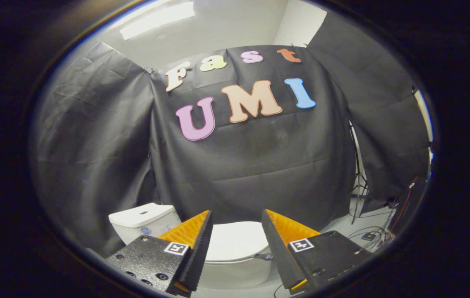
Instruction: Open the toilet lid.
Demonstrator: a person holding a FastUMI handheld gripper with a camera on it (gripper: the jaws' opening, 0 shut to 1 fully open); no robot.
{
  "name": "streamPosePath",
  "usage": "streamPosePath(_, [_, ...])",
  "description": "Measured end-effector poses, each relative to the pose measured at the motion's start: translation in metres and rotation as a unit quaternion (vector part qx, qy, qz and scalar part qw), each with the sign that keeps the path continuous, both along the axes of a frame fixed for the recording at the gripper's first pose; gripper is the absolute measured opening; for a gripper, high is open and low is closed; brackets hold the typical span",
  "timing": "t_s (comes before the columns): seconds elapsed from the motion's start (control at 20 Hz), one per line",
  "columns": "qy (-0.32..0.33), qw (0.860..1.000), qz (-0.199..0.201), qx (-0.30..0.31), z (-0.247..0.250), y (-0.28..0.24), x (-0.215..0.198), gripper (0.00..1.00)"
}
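Straight ahead and below, the closed toilet lid (235,242) lies beyond the gripper (236,219), whose fingers stand wide apart, holding nothing; the tank (144,218) sits far left.

toilet lid (235,242): both sides hidden behind the spread fingers (195,240)
tank (144,219): lower part hidden
cables (377,236): too small to trace
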State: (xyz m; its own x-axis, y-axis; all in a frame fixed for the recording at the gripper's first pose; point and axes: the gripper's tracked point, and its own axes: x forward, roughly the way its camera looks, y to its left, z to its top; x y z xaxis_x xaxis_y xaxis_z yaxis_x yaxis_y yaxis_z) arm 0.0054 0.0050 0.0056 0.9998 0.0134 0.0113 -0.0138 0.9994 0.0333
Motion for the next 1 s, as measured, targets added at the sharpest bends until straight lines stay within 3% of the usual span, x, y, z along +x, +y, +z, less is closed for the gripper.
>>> streamPosePath(0.55, [-0.036,0.995,-0.001,0.096,-0.01,-0.016,0.004,0.73])
streamPosePath(1.0, [-0.041,0.978,0.003,0.204,-0.037,-0.032,0.019,0.73])
